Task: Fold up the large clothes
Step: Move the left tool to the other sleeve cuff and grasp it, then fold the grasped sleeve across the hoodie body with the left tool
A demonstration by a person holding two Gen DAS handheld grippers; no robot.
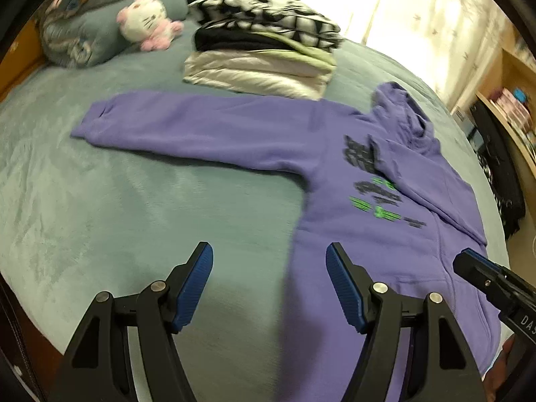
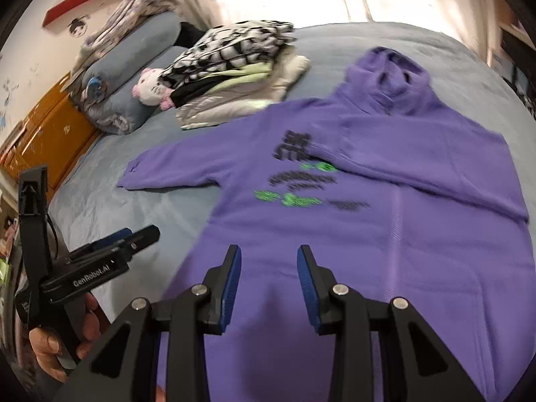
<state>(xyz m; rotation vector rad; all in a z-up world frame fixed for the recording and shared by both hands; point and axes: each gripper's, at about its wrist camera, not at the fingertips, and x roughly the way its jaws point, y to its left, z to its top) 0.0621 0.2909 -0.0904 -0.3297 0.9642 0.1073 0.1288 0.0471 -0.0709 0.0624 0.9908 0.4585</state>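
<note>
The bed (image 1: 100,217) carried everything. My hoodie (image 2: 335,234) lay flat on it, print up, one sleeve (image 1: 201,130) stretched out sideways and the other already crossed over the chest. A pile (image 1: 264,50) of folded clothes sat just past that sleeve. Next, I judged, the outstretched sleeve wanted folding in: pinch the cuff (image 1: 88,124), lift low, lay it straight across. My left tongs (image 1: 269,281) hung wide open and empty over the hoodie's edge; my right tongs (image 2: 269,288) hung parted, gripping nothing.

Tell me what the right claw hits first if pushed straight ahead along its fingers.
Most likely the purple hoodie spread on the bed: the open right claw hangs over its lower body, pointing toward the chest print. Depth is unclear.
</note>
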